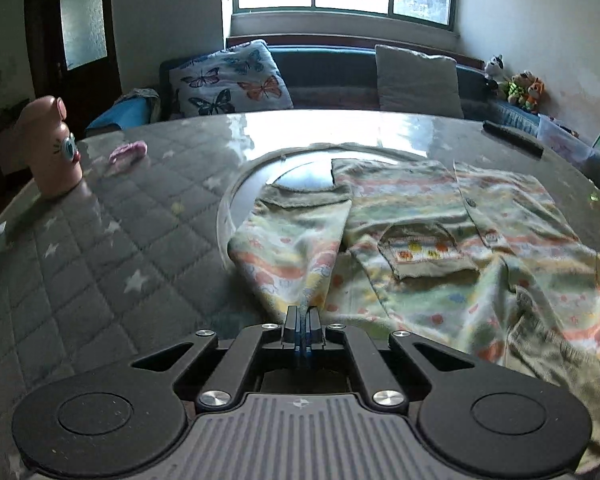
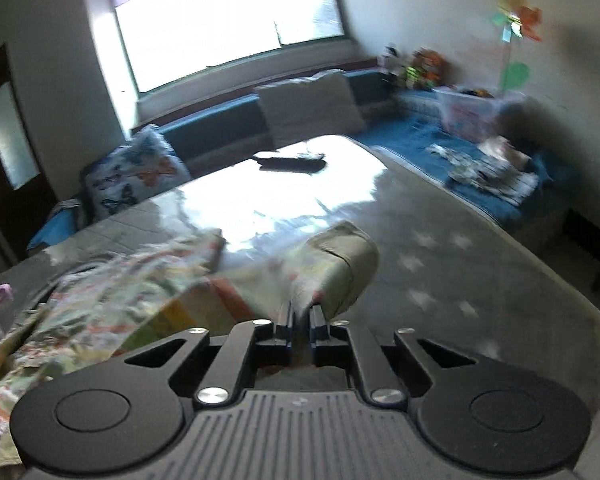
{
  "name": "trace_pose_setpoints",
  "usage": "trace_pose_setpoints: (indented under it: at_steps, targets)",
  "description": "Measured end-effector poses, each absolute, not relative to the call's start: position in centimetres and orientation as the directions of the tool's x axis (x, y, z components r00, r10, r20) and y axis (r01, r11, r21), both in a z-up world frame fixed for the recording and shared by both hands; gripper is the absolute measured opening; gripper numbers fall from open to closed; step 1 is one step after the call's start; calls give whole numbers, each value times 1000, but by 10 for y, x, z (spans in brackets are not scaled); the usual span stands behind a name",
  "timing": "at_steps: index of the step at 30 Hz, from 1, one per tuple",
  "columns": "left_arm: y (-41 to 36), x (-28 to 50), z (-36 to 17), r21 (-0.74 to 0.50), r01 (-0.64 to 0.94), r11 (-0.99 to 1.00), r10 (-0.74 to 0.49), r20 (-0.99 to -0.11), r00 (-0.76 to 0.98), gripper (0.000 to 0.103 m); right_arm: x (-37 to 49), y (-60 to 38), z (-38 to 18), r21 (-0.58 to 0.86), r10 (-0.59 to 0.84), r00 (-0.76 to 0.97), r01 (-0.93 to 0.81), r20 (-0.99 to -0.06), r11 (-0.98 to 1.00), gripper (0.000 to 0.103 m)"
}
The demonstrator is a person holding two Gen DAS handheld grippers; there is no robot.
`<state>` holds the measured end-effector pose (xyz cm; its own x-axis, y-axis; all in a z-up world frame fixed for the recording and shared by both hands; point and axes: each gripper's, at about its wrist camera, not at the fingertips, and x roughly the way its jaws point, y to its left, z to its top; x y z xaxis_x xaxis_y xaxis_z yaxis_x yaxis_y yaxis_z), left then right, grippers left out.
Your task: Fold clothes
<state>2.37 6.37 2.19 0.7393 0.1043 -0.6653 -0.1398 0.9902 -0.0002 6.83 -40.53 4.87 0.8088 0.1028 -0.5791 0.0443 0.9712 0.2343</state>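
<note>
Two grippers, both pinching the same printed child's garment, which lies spread across the glass-topped table, partly over the round inset turntable. Left gripper: fingers nearly together, clamped on the fabric of a sleeve that lies doubled toward the middle. Right gripper: fingers close with a narrow gap, holding a bunched fold ending in a plain olive cuff, lifted clear of the table; this view is motion-blurred, so grip depth is uncertain. Risks, as judgement: the thin pinch on the right could slip if the cloth is swung fast; the slick glass may let the body slide and undo the lay of the sleeve; the near hem droops toward the table edge and could drag the piece off. Open room: bare tabletop far side and left; the pink bottle and a small pink item sit well apart on the left, a dark remote-like object near the far right edge.
</note>
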Motion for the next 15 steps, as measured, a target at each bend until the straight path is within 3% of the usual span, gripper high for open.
trace_pose_setpoints:
  at_steps: [3, 11, 15]
  targets:
    - [65, 16, 20, -6, -139, 990, 99, -670, 735, 3, 53, -413, 47, 208, 39, 811, 103, -584, 973, 12]
    - [68, 4, 17, -14, -134, 991, 89, -675, 733, 3, 40, -415, 75, 191, -24, 862, 140, -506, 972, 36]
    - [68, 4, 15, -13, -130, 991, 87, -674, 733, 3, 48, -403, 85, 195, 25, 880, 78, -475, 978, 37]
